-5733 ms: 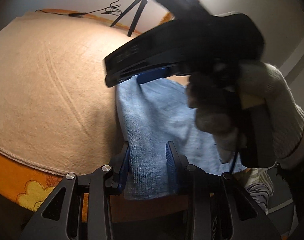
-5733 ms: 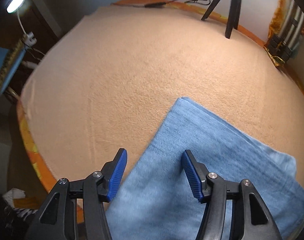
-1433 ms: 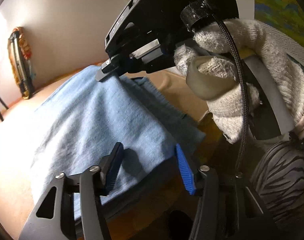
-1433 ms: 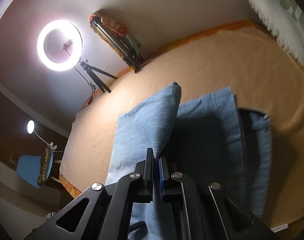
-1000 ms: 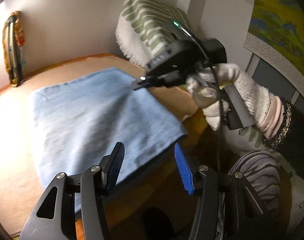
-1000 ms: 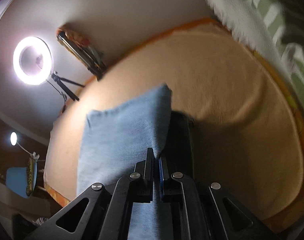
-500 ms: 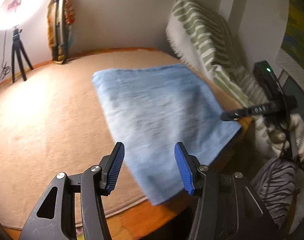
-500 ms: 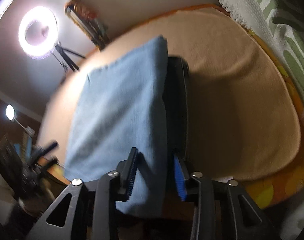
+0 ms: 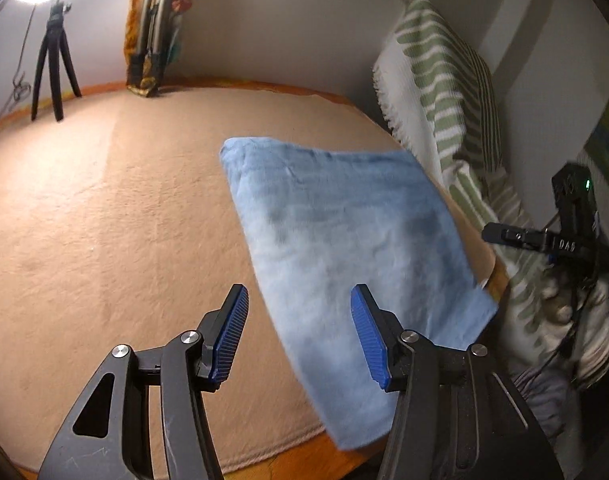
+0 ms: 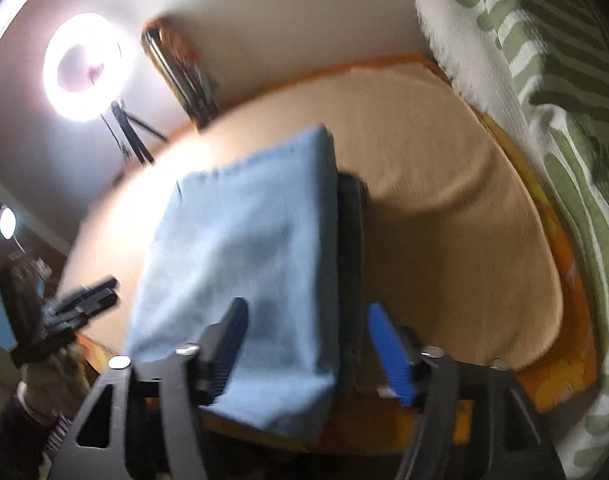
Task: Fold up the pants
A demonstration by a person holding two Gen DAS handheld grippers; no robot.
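Light-blue pants [image 9: 344, 232] (green-striped throw [image 9: 444, 92]) — tan blanket [image 9: 104, 208]

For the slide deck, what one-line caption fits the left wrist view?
Open left gripper above the folded blue pants lying on the tan blanket, right gripper clear of the cloth.

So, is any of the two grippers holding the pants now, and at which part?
Nothing is held. The left hand-held gripper and the right hand-held gripper are both open, and the folded blue pants lie free on the beige blanket.

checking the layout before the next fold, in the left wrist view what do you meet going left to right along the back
black tripod → orange patterned bundle leaning on the wall → folded light-blue pants → green-and-white striped blanket → right gripper
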